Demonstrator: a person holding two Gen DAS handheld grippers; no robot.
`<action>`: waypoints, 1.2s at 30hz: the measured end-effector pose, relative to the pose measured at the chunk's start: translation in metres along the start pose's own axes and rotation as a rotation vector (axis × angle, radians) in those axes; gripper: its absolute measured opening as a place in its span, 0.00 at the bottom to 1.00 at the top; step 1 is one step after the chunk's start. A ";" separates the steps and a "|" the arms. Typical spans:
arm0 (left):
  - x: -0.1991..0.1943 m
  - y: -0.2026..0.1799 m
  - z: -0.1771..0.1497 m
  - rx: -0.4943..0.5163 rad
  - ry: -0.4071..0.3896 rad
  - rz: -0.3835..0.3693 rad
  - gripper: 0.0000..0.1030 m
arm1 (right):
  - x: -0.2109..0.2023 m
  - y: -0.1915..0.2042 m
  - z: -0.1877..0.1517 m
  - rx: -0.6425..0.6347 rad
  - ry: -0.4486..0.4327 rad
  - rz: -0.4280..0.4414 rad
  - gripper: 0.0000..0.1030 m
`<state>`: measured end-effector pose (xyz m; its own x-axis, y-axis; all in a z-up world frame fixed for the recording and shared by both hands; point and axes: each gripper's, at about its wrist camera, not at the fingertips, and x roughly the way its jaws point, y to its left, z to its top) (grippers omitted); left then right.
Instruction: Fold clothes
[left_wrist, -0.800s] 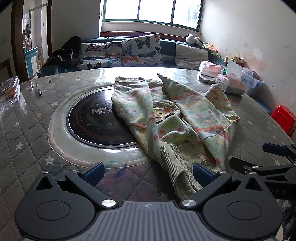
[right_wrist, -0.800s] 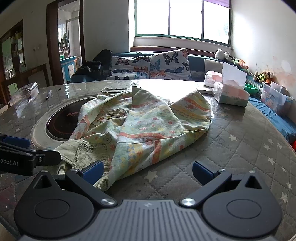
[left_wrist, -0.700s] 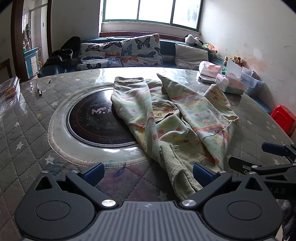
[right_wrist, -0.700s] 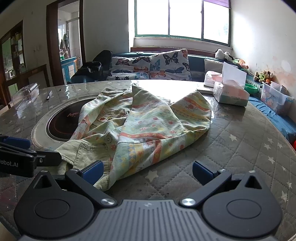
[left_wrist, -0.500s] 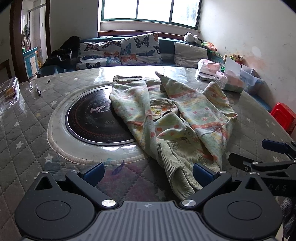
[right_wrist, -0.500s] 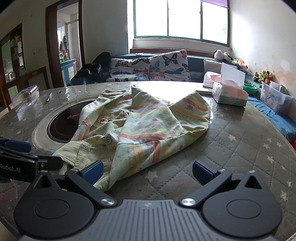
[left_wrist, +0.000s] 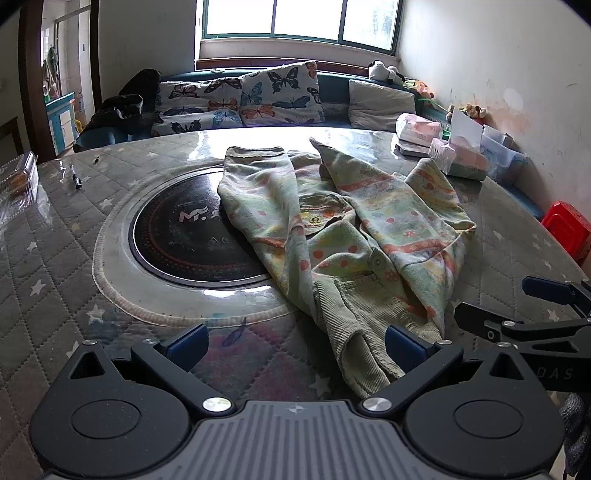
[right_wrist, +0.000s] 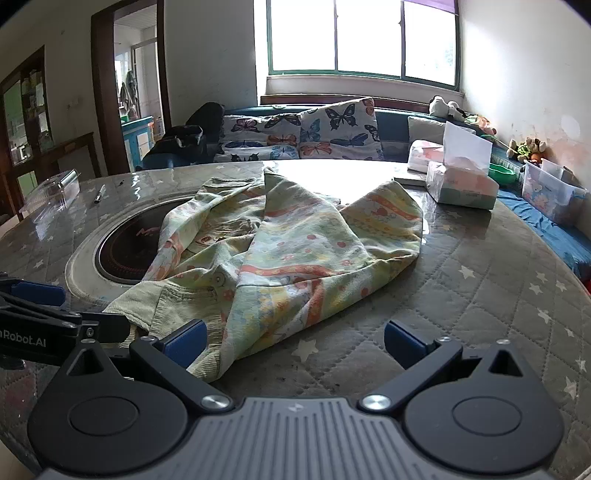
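A crumpled pale-green child's garment (left_wrist: 343, 229) with orange and yellow print lies on the round quilted table (left_wrist: 48, 258), partly over the black hob. Its ribbed hem reaches toward me. My left gripper (left_wrist: 295, 341) is open just short of that hem, the hem lying by its right finger. My right gripper (right_wrist: 293, 341) is open too, its left finger beside the garment (right_wrist: 295, 251) at the near edge. Each gripper shows at the side of the other's view. Nothing is held.
A black round hob (left_wrist: 192, 236) sits sunk in the table's middle. Tissue boxes (right_wrist: 461, 184) stand at the back right, a pen (left_wrist: 75, 179) and a clear container (left_wrist: 18, 177) at the left. A sofa with butterfly cushions (left_wrist: 258, 96) runs behind; a red stool (left_wrist: 567, 230) is on the right.
Both views have pulled back and risen slightly, so the garment sits a little farther off. The garment itself has not moved, and both grippers stay open.
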<state>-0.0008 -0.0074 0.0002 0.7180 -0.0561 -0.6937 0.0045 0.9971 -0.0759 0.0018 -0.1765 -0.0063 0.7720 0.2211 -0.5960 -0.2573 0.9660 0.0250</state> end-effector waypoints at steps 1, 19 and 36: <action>0.001 0.000 0.000 0.001 0.001 0.000 1.00 | 0.001 0.000 0.000 -0.001 0.001 0.001 1.00; 0.019 0.013 0.023 -0.016 0.008 0.025 1.00 | 0.022 -0.006 0.013 -0.015 0.020 0.008 1.00; 0.064 0.014 0.070 -0.007 0.020 0.034 1.00 | 0.069 -0.019 0.049 -0.056 0.059 0.017 0.99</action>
<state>0.0938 0.0068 0.0051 0.7039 -0.0237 -0.7099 -0.0241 0.9981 -0.0572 0.0886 -0.1732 -0.0087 0.7318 0.2275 -0.6424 -0.3037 0.9527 -0.0086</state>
